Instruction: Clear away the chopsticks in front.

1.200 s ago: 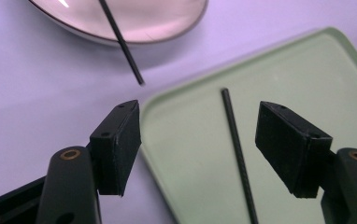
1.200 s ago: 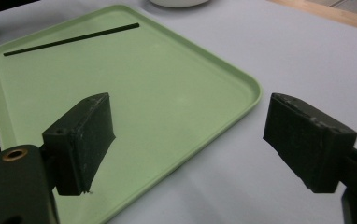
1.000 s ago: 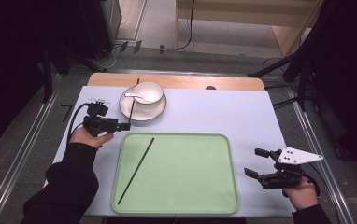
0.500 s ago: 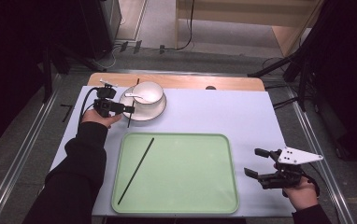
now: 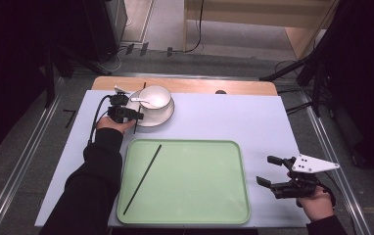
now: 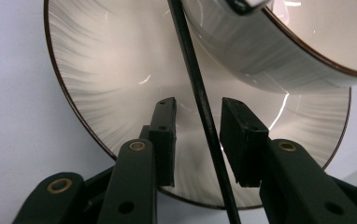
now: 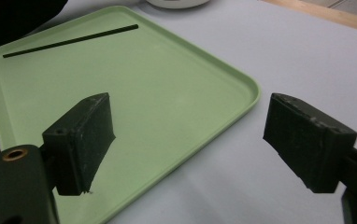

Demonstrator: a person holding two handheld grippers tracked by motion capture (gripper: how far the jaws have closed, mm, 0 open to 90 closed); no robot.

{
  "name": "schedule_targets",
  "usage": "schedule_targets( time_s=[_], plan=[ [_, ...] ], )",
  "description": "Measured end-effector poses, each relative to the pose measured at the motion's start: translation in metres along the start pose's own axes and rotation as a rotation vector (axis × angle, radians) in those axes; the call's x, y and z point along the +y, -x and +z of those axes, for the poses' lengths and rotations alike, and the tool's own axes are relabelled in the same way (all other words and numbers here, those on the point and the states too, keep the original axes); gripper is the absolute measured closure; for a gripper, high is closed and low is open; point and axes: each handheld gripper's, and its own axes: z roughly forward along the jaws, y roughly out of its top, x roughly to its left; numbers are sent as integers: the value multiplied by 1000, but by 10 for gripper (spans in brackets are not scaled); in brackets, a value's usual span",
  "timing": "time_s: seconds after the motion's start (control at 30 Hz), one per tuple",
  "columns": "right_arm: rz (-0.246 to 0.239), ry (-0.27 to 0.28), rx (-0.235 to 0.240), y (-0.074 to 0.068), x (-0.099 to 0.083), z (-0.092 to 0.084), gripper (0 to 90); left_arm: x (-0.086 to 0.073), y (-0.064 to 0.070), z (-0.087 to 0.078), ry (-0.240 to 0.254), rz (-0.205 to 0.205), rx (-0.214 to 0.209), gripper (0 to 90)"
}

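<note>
The left hand-held gripper (image 6: pixel 197 140) straddles a chopstick (image 6: pixel 200 107) on the plate (image 6: pixel 106 88), jaws parted, probably to pinch it; the right hand-held gripper (image 7: pixel 188 149) waits spread beside the tray (image 7: pixel 176 88).

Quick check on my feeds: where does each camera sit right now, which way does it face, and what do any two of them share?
High view: above the person's side, looking forward and down at the table; both forearms and grippers enter below.
Left gripper view: rides the left gripper, facing the plate; open jaws straddle a black chopstick.
Right gripper view: rides the right gripper, facing the green tray; jaws open.
Shared: high and right gripper views both show the tray's chopstick.
</note>
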Motion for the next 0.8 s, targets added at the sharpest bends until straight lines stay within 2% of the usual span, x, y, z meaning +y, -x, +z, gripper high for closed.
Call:
schedule_targets(
  time_s=[0.03,0.07,0.1,0.27,0.5,0.67,0.8],
  plan=[
    [0,1,1,0,0,0,164,1,1,2,-2,-35,1,706],
    [0,1,1,0,0,0,164,1,1,2,-2,-35,1,728],
    [-1,1,1,0,0,-1,164,1,2,2,4,-48,22,769],
    [0,1,-1,0,0,-1,164,3,-1,3,13,-104,29,853],
    [3,4,-1,0,-1,-2,164,4,-4,-4,20,-129,19,864],
    [-2,-3,2,0,-1,-1,164,6,-6,-22,33,-127,22,863],
    [3,2,0,0,-1,-2,164,4,-16,-36,32,-139,35,864]
  ],
)
